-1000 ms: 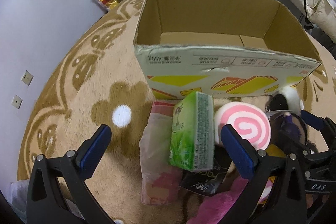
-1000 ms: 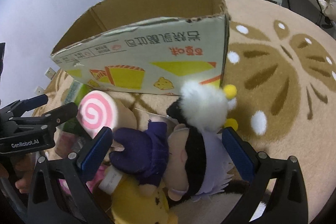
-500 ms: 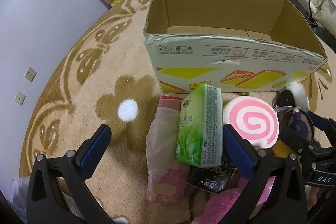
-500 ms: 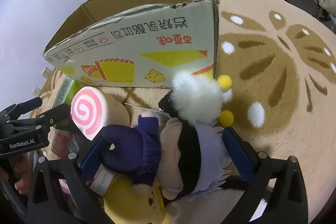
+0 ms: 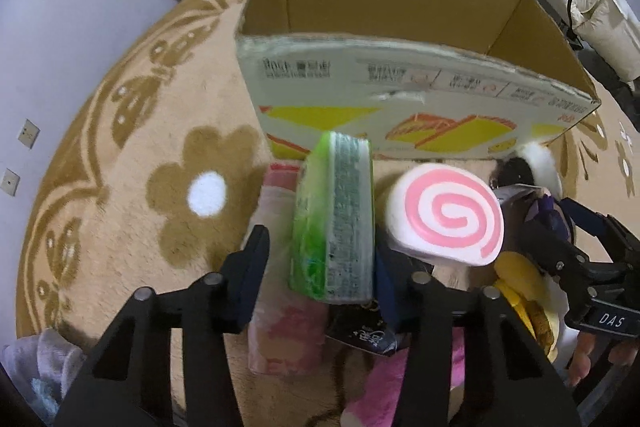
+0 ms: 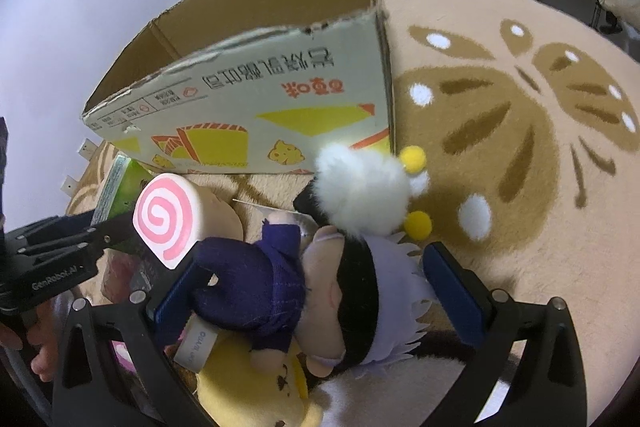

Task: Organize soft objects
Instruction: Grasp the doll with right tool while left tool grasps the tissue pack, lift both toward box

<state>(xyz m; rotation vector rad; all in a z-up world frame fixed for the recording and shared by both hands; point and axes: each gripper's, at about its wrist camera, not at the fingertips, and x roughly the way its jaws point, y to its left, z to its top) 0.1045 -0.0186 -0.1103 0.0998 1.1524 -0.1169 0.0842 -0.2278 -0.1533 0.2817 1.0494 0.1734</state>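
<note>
Both claws have narrowed: left gripper [image 5: 320, 267] flanks the green tissue pack [image 5: 332, 223]; right gripper [image 6: 316, 279] brackets the purple-clothed plush doll [image 6: 280, 283], contact unclear.
</note>
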